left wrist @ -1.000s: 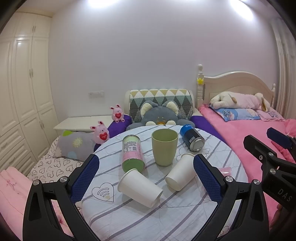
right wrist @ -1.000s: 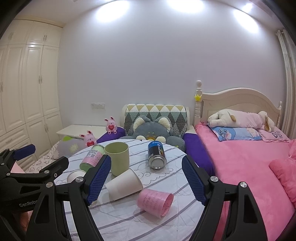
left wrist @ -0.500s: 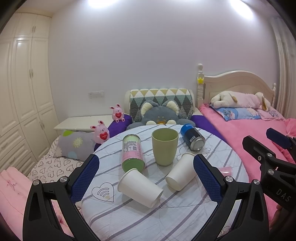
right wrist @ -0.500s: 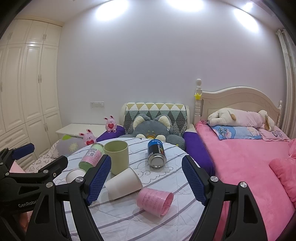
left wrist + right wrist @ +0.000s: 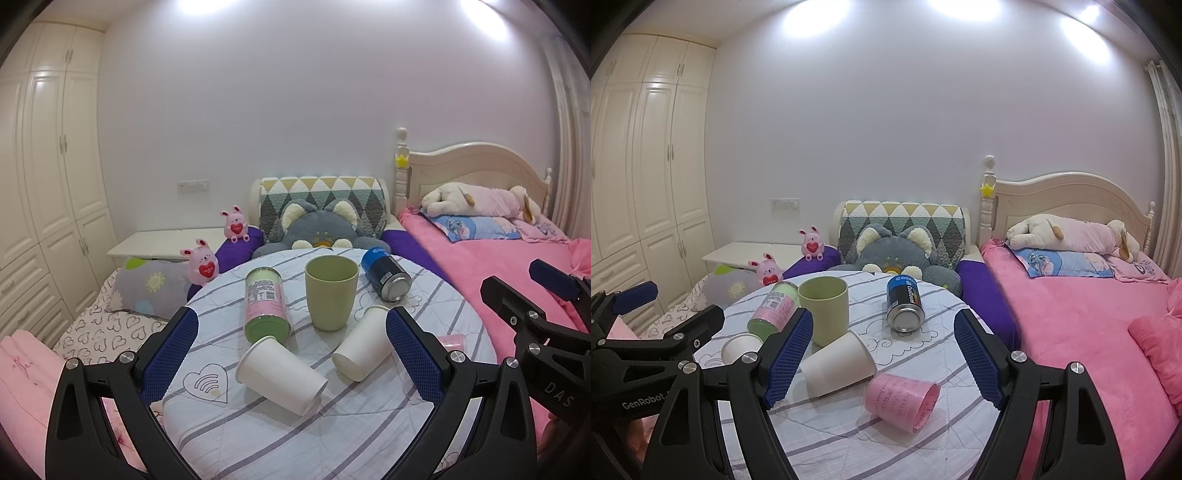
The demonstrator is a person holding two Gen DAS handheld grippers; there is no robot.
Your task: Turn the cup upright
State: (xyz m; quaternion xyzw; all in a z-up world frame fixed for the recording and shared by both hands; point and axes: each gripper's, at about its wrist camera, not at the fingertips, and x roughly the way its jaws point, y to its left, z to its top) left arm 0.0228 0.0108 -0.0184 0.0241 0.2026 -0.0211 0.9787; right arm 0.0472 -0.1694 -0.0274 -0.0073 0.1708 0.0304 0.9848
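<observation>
On the round striped table (image 5: 351,435) two white paper cups lie on their sides: one front-centre (image 5: 280,374), one to its right (image 5: 364,349). The right one also shows in the right wrist view (image 5: 838,363), the other at left (image 5: 740,347). A pink plastic cup (image 5: 901,400) lies on its side near the right wrist camera; only its edge shows in the left view (image 5: 452,341). A green cup (image 5: 331,291) stands upright. My left gripper (image 5: 291,360) is open and empty, above the near white cup. My right gripper (image 5: 882,360) is open and empty, above the pink cup.
A green-and-pink canister (image 5: 264,304) and a blue can (image 5: 386,275) lie on their sides beside the green cup. A pink bed (image 5: 1082,325) is at right. Plush toys (image 5: 321,229) and cushions lie behind the table, with a wardrobe (image 5: 44,184) at left.
Both grippers have dipped very slightly; the scene has shifted a little up in both views. No cup has moved.
</observation>
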